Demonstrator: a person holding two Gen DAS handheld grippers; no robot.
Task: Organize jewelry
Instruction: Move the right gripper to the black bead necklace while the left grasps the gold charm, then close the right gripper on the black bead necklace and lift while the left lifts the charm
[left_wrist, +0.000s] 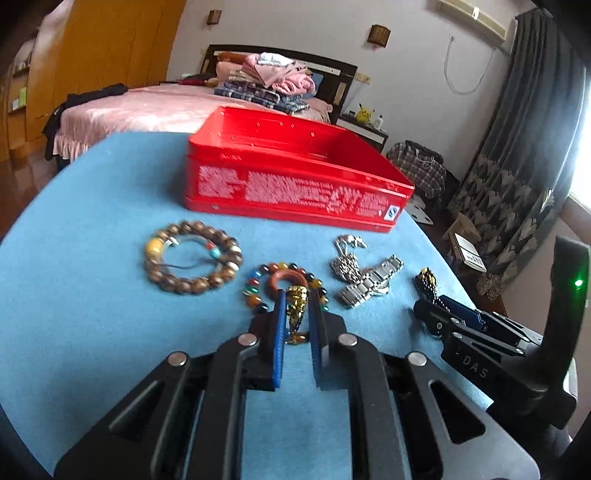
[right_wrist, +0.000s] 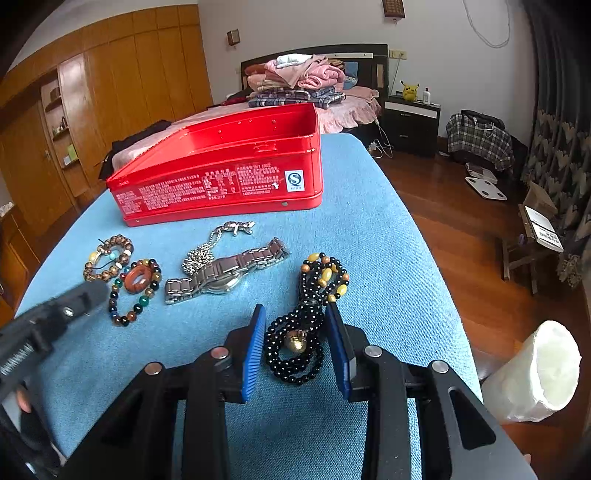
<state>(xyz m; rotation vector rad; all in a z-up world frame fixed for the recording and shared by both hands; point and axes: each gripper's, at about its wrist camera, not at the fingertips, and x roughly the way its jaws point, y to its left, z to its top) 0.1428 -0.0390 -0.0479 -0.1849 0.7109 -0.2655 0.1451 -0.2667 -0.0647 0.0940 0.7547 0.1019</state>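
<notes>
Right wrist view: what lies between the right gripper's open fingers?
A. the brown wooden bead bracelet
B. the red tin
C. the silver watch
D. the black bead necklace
D: the right gripper is open, its blue pads on either side of the black bead necklace lying on the blue cloth; the silver watch lies farther off to the left.

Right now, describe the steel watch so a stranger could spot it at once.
Start at the red tin on the blue cloth. In front of it, the watch lies flat, between the multicoloured bead bracelet and the black bead necklace. It alone has a linked metal band.
</notes>
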